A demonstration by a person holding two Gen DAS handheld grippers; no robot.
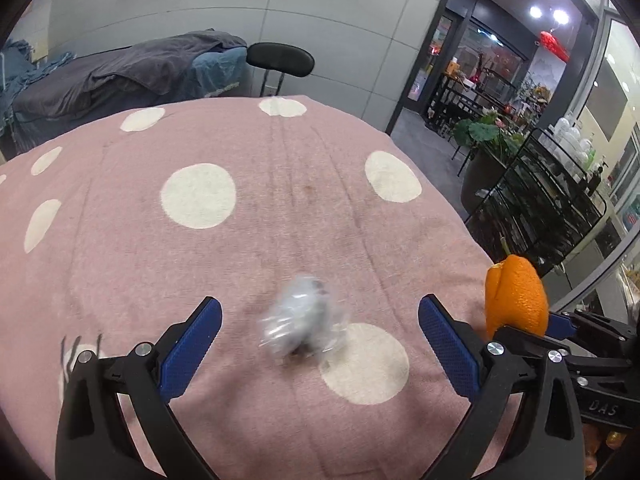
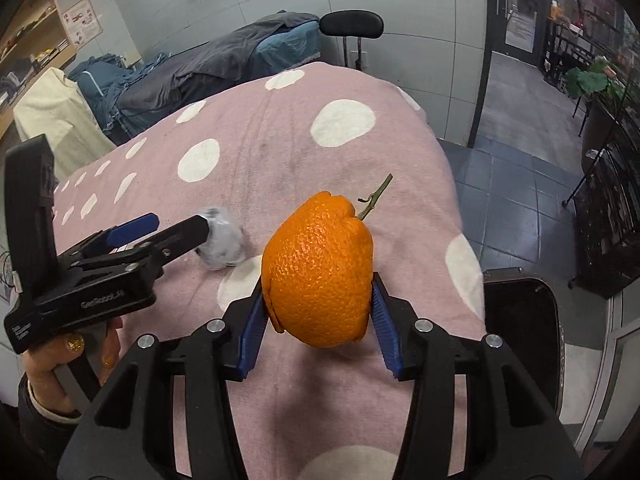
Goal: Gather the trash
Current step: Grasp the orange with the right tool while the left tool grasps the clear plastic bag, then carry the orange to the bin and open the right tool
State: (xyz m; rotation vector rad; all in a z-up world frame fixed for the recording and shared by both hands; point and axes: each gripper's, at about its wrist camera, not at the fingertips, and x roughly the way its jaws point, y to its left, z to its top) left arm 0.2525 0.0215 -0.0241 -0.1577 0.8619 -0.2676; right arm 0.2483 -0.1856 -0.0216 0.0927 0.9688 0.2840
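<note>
A crumpled clear plastic wrapper (image 1: 298,316) lies on the pink polka-dot blanket (image 1: 240,208), blurred in the left wrist view. My left gripper (image 1: 320,322) is open, its blue pads on either side of the wrapper and apart from it. The wrapper also shows in the right wrist view (image 2: 222,244), just past the left gripper's fingertips (image 2: 176,226). My right gripper (image 2: 318,312) is shut on an orange peel (image 2: 318,270) with a stem, held above the blanket (image 2: 280,152). The peel also shows at the right in the left wrist view (image 1: 516,296).
A dark bin (image 2: 520,336) stands on the floor by the blanket's right edge. A black stool (image 1: 280,60) and a bed with grey covers (image 1: 120,76) are behind. A black wire rack (image 1: 552,200) and plants (image 1: 484,132) stand to the right.
</note>
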